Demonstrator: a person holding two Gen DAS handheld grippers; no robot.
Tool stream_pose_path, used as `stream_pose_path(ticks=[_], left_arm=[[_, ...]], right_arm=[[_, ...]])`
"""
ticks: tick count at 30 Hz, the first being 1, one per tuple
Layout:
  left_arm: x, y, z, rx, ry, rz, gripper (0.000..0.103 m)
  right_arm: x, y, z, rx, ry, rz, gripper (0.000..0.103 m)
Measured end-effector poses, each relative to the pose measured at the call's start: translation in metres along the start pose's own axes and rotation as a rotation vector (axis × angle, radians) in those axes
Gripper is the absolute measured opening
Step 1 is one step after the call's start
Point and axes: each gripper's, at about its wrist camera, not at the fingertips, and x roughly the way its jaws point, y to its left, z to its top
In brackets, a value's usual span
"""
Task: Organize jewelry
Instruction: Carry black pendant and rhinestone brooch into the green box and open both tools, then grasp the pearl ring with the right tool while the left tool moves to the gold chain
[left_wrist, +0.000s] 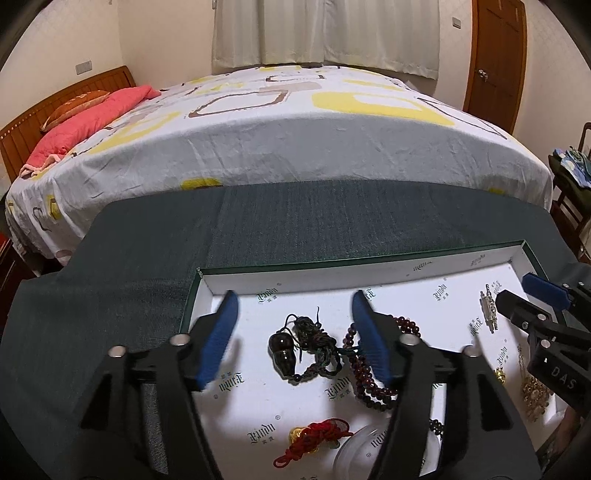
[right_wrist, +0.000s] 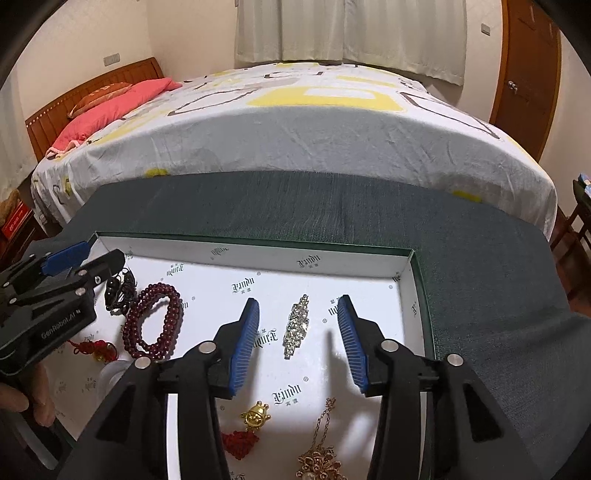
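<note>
A shallow white box with a green rim holds the jewelry. My left gripper is open above a dark gourd pendant on a green cord, touching nothing. A dark red bead bracelet lies just to its right, partly behind the right finger. My right gripper is open with a rhinestone brooch lying between its pads, untouched. Nearer lie a gold bell charm on a red knot and a gold necklace pendant. A second red knot charm lies at the near left.
The box sits on a dark green cloth in front of a bed. A clear round dish lies in the box's near part. The left gripper shows at the left, a hand below it.
</note>
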Motion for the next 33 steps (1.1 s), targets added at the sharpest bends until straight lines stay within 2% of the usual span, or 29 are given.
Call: stream_pose_path(ticks=[2,8,12,19,22,27,33], left_arm=[[-0.002,0.0,0.0,-0.001,-0.008,0.006,0.071],[-0.013,-0.003,-0.001,0.003,-0.034,0.007,0.084],[-0.026,-0.005,-0.001,0.012,-0.067,0.006,0.089],[-0.066,-0.004,-0.012,0.011,-0.129,0.002,0.09],[-0.087,-0.004,-0.022,-0.001,-0.15,-0.005,0.09],[-0.118,-0.009,-0.045,0.009,-0.169,-0.009,0.09],[-0.146,-0.016,-0.075,0.013,-0.17,-0.019,0.09]], right_arm=[[-0.003,0.0,-0.001,0.002,-0.017,-0.002,0.057],[-0.011,-0.002,-0.005,0.027,-0.062,0.011,0.064],[-0.027,-0.004,-0.007,0.045,-0.123,0.015,0.069],[-0.072,-0.006,-0.016,0.041,-0.223,-0.006,0.072],[-0.094,-0.009,-0.029,0.037,-0.253,-0.022,0.074],[-0.121,-0.021,-0.057,0.04,-0.264,-0.062,0.074],[-0.14,-0.043,-0.094,0.093,-0.23,-0.107,0.074]])
